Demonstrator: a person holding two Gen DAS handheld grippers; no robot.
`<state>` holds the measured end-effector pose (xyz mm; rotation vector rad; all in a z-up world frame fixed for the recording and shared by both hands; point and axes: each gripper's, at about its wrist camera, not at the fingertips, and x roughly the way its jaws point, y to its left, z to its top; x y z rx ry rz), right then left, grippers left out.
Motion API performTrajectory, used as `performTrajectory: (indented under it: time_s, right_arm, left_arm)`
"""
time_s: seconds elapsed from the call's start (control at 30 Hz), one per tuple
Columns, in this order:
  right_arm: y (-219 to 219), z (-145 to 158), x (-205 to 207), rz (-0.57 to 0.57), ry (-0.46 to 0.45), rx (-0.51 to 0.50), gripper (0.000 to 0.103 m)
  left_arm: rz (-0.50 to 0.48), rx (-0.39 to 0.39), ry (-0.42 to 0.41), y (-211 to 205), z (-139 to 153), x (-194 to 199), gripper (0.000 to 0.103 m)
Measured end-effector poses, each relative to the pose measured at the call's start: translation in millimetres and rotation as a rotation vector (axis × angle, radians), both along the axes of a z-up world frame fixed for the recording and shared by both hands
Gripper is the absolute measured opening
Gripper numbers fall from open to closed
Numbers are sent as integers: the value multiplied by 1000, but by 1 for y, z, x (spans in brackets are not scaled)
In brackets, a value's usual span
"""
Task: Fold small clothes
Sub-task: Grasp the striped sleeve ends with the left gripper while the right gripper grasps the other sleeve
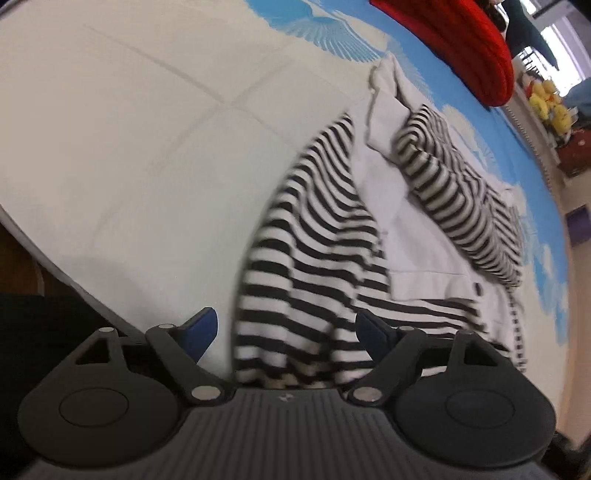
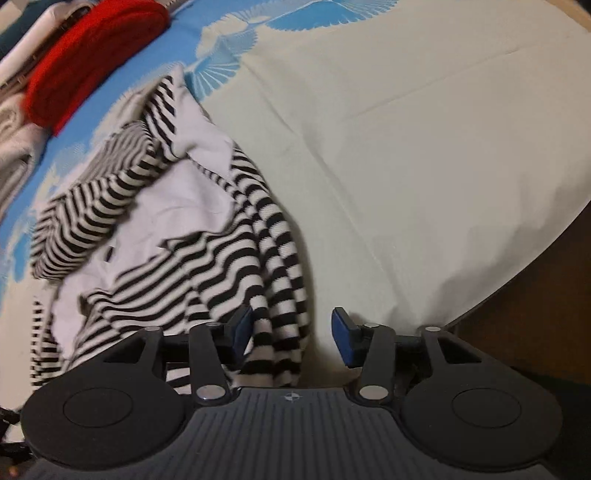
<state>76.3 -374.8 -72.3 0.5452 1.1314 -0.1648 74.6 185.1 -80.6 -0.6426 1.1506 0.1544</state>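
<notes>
- Cream bedsheet (image 1: 129, 147) with a blue bird print spread under my grippers.
- Striped garment (image 1: 306, 258) lay rumpled at the sheet's edge, over white cloth (image 1: 417, 236).
- My left gripper (image 1: 286, 328) gaped, stripes between its fingers.
- My right gripper (image 2: 291, 328) gaped likewise.
- Red knit (image 2: 88, 55) sat beyond.

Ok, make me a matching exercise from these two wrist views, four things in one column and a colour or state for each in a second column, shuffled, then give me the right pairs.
Column one:
1. striped garment
2. folded knit
3. left hand-held gripper
4. printed cloth

Column two:
A. blue with white birds
B. jaws apart, striped fabric lying between them
C. red, at the far edge
D. black and white, crumpled with white panels

Pairs: 1-D, 2-C, 3-B, 4-A
</notes>
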Motion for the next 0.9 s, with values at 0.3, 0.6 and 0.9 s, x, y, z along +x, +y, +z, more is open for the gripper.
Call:
performTrajectory:
  time_s: [0.3,0.6,0.9]
  right_arm:
    - [20,-17,10,39,9,-8,51]
    - [43,-12,9,105,-34,-83,8]
    - [37,8,0,40,-66,-128,14]
  left_arm:
    - [-115,177,17,-44,-18,5,83]
    - [-120,364,-51,-44,0,-3,6]
    - [-40,133,-20,-15,-7,-5,39]
